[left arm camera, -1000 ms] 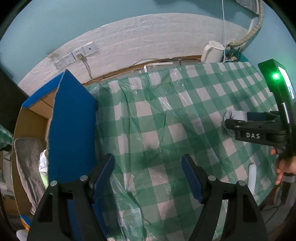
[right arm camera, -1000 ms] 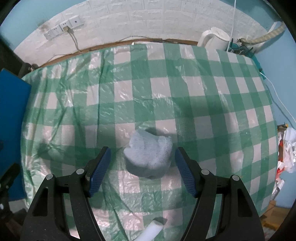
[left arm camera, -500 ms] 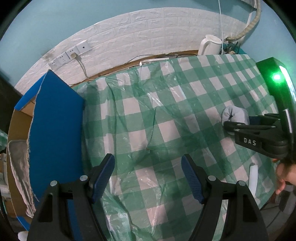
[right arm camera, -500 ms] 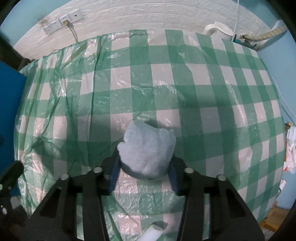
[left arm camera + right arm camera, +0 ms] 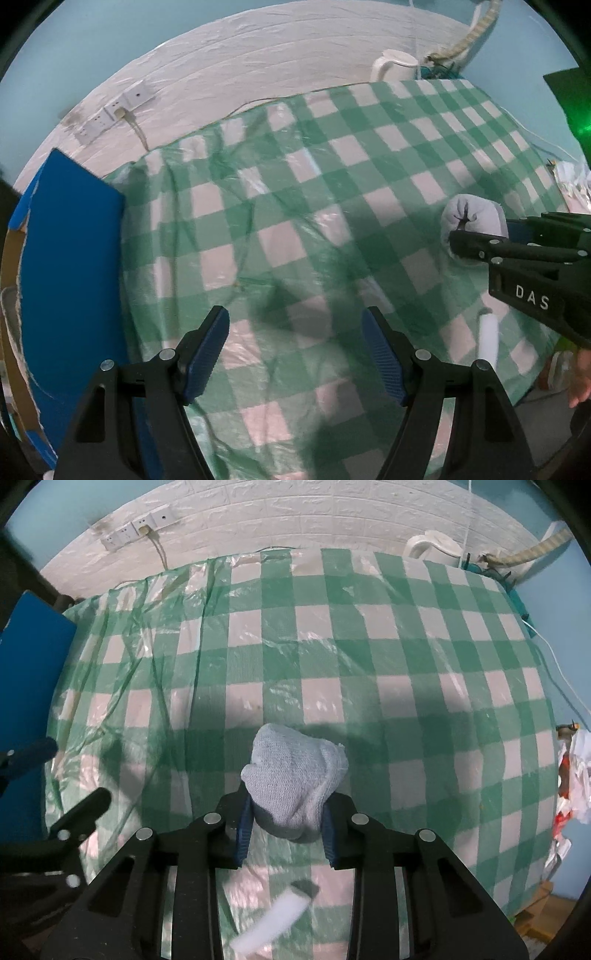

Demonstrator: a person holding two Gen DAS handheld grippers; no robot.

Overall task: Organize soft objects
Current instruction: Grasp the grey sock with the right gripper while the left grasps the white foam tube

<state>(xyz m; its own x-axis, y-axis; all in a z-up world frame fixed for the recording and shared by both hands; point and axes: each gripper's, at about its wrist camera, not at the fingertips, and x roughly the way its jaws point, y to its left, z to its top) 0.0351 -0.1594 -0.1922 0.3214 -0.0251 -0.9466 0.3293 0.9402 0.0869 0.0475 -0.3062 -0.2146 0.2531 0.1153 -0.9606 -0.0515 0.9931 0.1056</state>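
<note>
My right gripper (image 5: 288, 830) is shut on a pale blue rolled sock (image 5: 295, 779) and holds it above the green checked tablecloth (image 5: 332, 664). In the left wrist view the same sock (image 5: 472, 218) shows at the right, clamped in the right gripper (image 5: 476, 240). My left gripper (image 5: 295, 354) is open and empty over the cloth near its front edge. A blue-lidded cardboard box (image 5: 70, 258) stands at the table's left end.
A white foam strip (image 5: 269, 926) lies on the cloth below the right gripper; it also shows in the left wrist view (image 5: 489, 339). A white kettle (image 5: 436, 546) and cables sit at the back right. Wall sockets (image 5: 136, 531) are at the back left.
The right gripper closed on the sock and lifted it off the cloth. The left gripper rose and swung right, away from the box.
</note>
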